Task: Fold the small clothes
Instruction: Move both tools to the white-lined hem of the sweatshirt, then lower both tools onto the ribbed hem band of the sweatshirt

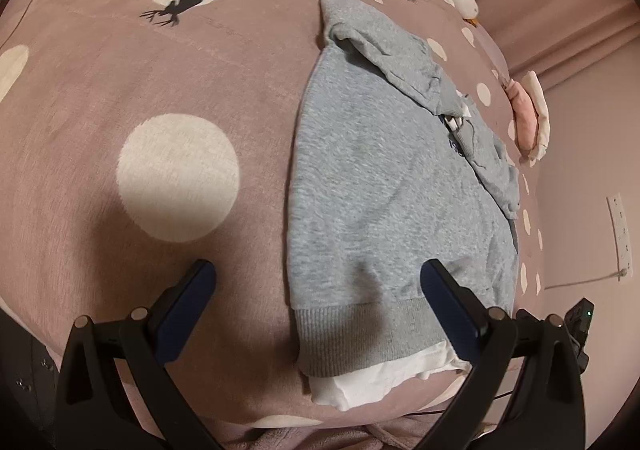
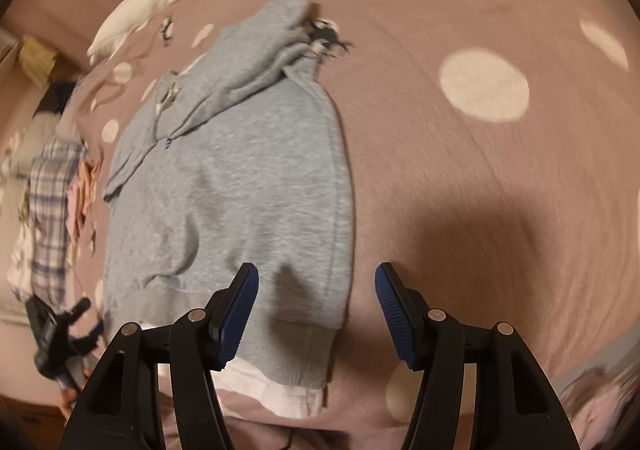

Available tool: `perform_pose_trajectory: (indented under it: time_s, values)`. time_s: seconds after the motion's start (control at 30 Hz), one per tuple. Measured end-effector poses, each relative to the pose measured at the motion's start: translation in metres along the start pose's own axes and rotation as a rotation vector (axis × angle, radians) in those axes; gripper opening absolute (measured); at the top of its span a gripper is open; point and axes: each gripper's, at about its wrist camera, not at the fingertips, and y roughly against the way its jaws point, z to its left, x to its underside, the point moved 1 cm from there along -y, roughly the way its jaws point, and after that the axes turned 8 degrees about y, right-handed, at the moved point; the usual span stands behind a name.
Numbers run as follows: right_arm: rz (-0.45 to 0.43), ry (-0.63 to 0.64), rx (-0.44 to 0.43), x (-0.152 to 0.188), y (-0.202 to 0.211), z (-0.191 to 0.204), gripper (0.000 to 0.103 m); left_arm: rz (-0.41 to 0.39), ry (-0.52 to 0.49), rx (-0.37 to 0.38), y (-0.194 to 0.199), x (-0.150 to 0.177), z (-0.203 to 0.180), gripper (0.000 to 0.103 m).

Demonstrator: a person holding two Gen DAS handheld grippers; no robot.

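Two grippers, left gripper (image 1: pixel 318 282) wide and right gripper (image 2: pixel 316 282) half-open, both empty, hover above a grey sweatshirt (image 1: pixel 384 186) on the polka-dot bed (image 1: pixel 120 70), sides folded in, final lengthwise fold apparently remaining.

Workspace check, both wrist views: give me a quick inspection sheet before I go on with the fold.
Surface: mauve bedspread with cream dots and deer prints.
Job's things: grey sweatshirt lying flat, sleeves folded across its upper body; white hem layer showing below its ribbed band.
Clutter: pink and white clothes at the bed's edge; plaid garment beside the bed.
Grippers: left gripper open, right gripper open, both empty above the sweatshirt's hem.
Cables: thin wall cable.
Surroundings: wall socket strip, pink curtain.
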Motion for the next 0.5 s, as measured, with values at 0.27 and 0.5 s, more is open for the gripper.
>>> perform_pose_trajectory:
  time_s: [0.27, 0.5]
  values:
    - [0.038, 0.023, -0.095, 0.000, -0.012, 0.015, 0.069, 0.015, -0.028, 0.017, -0.009, -0.004, -0.005, 0.102]
    - [0.057, 0.051, -0.107, -0.008, -0.023, 0.026, 0.071, 0.036, -0.066, 0.009, -0.022, -0.011, -0.016, 0.102]
